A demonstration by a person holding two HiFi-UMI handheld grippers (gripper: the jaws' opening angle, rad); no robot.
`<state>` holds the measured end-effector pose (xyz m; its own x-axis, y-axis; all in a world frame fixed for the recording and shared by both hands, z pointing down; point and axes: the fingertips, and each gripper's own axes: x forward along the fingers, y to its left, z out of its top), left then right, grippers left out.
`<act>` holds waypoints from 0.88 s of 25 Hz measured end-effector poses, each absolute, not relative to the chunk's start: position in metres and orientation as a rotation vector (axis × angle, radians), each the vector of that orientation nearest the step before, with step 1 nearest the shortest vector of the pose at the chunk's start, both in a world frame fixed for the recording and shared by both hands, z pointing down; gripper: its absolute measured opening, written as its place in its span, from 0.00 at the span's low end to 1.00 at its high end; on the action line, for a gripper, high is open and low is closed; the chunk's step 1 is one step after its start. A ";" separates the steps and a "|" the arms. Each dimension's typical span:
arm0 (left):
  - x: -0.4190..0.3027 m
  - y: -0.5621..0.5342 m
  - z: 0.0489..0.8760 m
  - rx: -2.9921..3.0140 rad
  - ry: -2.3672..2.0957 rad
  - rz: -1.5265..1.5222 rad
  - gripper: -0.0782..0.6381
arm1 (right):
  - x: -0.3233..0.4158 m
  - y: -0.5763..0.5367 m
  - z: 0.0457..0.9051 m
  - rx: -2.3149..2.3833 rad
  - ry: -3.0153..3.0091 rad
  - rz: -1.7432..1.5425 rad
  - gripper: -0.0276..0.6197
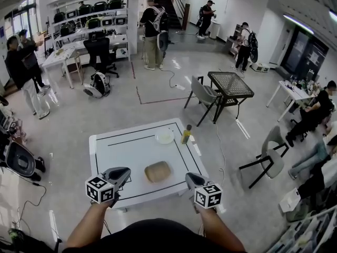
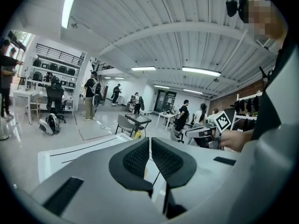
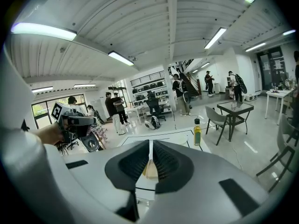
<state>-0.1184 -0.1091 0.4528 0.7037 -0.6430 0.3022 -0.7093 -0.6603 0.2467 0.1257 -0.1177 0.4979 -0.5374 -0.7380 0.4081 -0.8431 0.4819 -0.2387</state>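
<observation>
A white table (image 1: pixel 113 152) with a black outline stands below me. On it lie a tan loaf-shaped thing (image 1: pixel 158 171), a white plate (image 1: pixel 165 136) and a bottle of yellow oil (image 1: pixel 186 135). My left gripper (image 1: pixel 124 173) hovers over the table's near edge, left of the loaf. My right gripper (image 1: pixel 190 178) hovers to the loaf's right. Both are shut and hold nothing. In the left gripper view the jaws meet at the left gripper (image 2: pixel 150 149). In the right gripper view the right gripper (image 3: pixel 150 154) frames the loaf (image 3: pixel 149 170), with the bottle (image 3: pixel 197 132) beyond.
A dark mesh-top table (image 1: pixel 230 85) with a grey chair (image 1: pixel 203 95) stands beyond the white table. Another grey chair (image 1: pixel 269 158) sits to the right. Several people stand or sit around the room. A cable (image 1: pixel 218 141) runs across the floor.
</observation>
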 end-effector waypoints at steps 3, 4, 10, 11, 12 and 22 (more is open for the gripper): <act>-0.109 -0.112 0.453 2.564 -1.063 0.270 0.15 | 0.134 -0.120 0.498 1.344 -2.486 0.608 0.10; -0.106 -0.113 0.452 2.560 -1.069 0.262 0.16 | 0.138 -0.120 0.498 1.339 -2.488 0.605 0.10; -0.089 -0.110 0.455 2.572 -1.061 0.261 0.16 | 0.151 -0.121 0.503 1.324 -2.499 0.615 0.10; -0.087 -0.110 0.458 2.572 -1.060 0.264 0.16 | 0.153 -0.120 0.505 1.325 -2.496 0.614 0.10; -0.086 -0.109 0.461 2.567 -1.061 0.263 0.16 | 0.155 -0.120 0.507 1.324 -2.493 0.615 0.10; -0.086 -0.103 0.467 2.538 -1.070 0.297 0.16 | 0.157 -0.120 0.519 1.302 -2.493 0.665 0.10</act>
<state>-0.0863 -0.1029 0.4669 0.6895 -0.6449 0.3298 -0.7226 -0.6437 0.2519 0.1568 -0.1195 0.5187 -0.5690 -0.7077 0.4188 -0.8223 0.4962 -0.2787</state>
